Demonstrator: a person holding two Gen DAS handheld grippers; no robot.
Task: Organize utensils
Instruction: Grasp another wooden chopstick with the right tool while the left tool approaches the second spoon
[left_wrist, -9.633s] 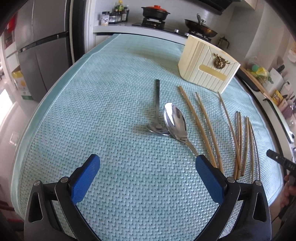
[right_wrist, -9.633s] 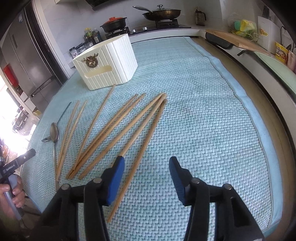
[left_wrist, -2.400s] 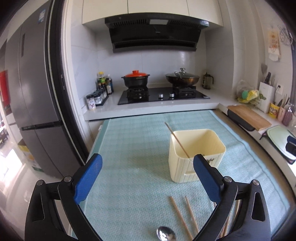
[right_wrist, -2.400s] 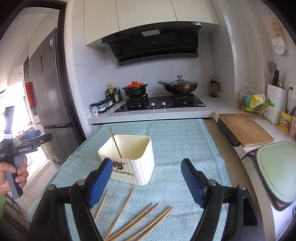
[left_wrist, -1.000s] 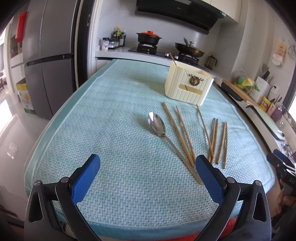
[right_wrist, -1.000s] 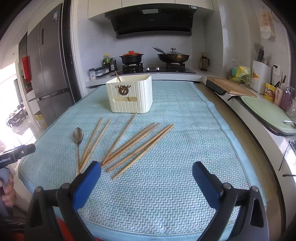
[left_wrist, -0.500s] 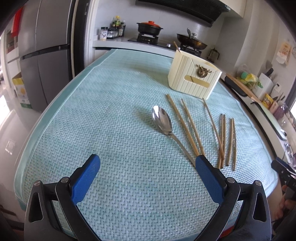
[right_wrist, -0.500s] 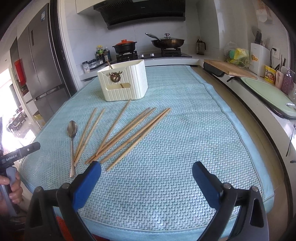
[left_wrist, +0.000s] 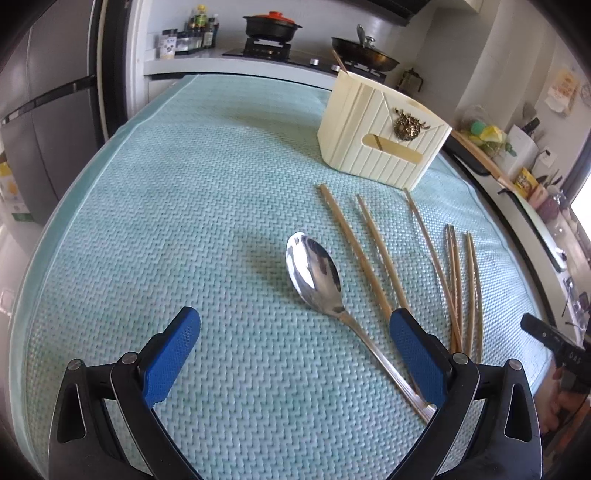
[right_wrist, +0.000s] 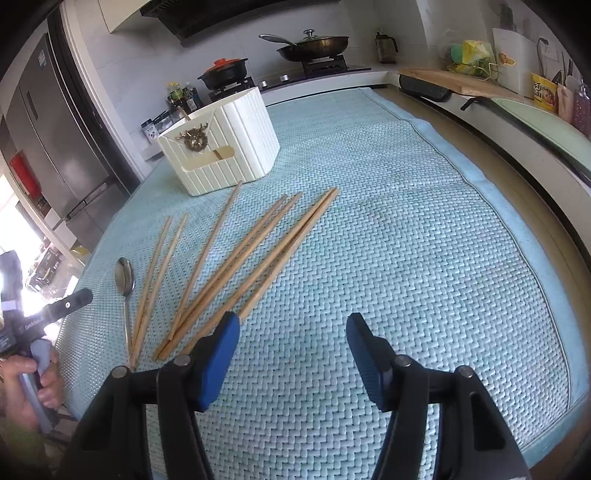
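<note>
A kitchen with a dark range hood, a steel fridge and a gas hob lies behind a table spread with a pale teal woven mat (left_wrist: 192, 206). On the hob stand a black pot with an orange lid (left_wrist: 272, 25) and a dark lidded wok (right_wrist: 314, 43). Writing is scarce: white letters on the left tool's black body in the right wrist view are too blurred to read, and a yellow packet (right_wrist: 543, 91) on the counter bears large characters I cannot make out.

A shiny steel spoon (left_wrist: 314, 269) lies bowl-up on the mat, its handle running toward the right blue pad of the left gripper (left_wrist: 295, 345), whose jaws stand wide and hold nothing. Just beside the spoon lie light wooden chopsticks (left_wrist: 369, 251), fanned loosely. Beyond them stands a cream ribbed utensil box with a brass stag-head emblem (left_wrist: 384, 144), one stick leaning inside it.

The right gripper (right_wrist: 291, 341) hovers low near the chopstick ends, jaws moderately apart, empty.
</note>
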